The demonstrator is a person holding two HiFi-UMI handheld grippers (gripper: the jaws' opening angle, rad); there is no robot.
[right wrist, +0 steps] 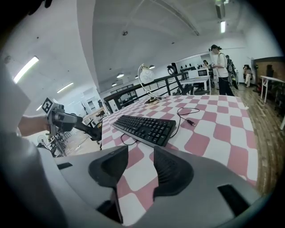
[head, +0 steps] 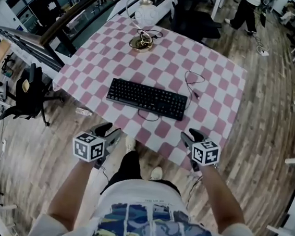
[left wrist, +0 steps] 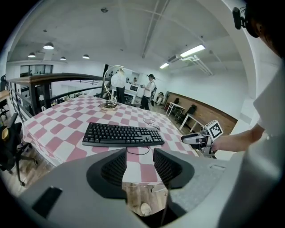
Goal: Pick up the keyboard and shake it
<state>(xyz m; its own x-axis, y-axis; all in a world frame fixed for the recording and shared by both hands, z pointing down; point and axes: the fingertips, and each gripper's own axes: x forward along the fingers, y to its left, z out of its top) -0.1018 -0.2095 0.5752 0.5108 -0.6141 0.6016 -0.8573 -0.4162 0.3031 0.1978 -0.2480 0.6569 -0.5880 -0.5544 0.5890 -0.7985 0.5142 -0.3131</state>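
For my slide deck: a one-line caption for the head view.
Open and empty, the left gripper and right gripper hover before a black keyboard on a pink-checked table.

A desk lamp (head: pixel 141 43) stands on the checked table (head: pixel 224 81) (pink and white); a black chair (head: pixel 28 94) sits nearby.

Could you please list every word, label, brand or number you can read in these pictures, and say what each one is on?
No text here can be read for certain.
keyboard: key legends too small to read.
T-shirt: script-like print near the lower edge of the head view, partly cut off, unreadable.
marker cubes: black-and-white square patterns only, no letters or digits.
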